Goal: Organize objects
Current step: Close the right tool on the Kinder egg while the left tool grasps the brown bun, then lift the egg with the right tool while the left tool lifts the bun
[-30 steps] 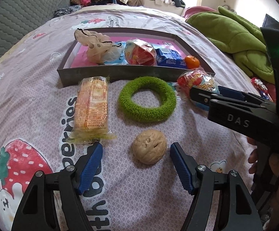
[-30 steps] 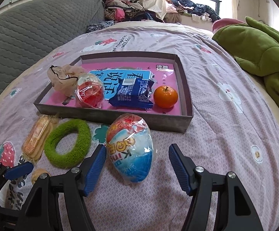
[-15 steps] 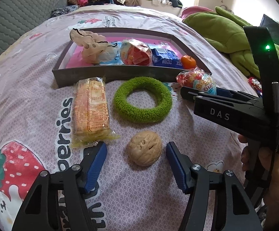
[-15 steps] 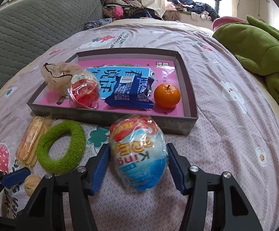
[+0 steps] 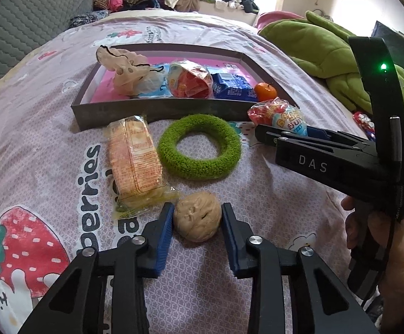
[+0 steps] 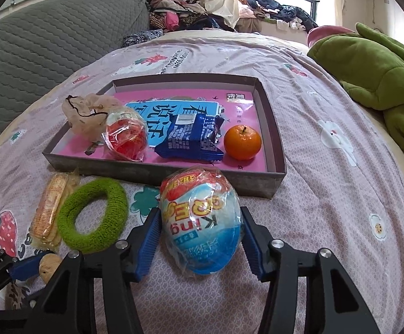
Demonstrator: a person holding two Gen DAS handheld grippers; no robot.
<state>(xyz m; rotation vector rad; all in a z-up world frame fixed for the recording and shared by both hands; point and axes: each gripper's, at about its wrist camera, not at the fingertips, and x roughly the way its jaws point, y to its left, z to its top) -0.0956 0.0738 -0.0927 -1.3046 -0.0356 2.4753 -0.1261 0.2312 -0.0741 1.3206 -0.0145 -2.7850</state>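
1. Two grippers are in play on the bed (image 6: 327, 105), each closed around one item just in front of the gray tray (image 6: 135, 168).
2. Your left gripper (image 5: 197, 217) has its blue fingers (image 5: 165, 231) pinching the walnut (image 5: 197, 220), which sits on the strawberry-print sheet; both pads touch its sides.
3. Your right gripper (image 6: 200, 231) has its fingers (image 6: 149, 239) pressed against the wrapped toy egg (image 6: 200, 221), which lies just short of the tray's near wall.
4. Between the two, you have the green fuzzy ring (image 5: 199, 146) flat on the bed, with the cracker packet (image 5: 135, 161) just beside it on its left; the packet's near end lies close to the walnut.
5. Inside the tray you can see a beige drawstring pouch (image 6: 86, 115) at the left, a second wrapped egg (image 6: 126, 136) next to it, a blue snack packet (image 6: 192, 136) in the middle, and a mandarin (image 6: 242, 142) near the right wall.
6. Well off to your right lies a green blanket (image 6: 377, 64).
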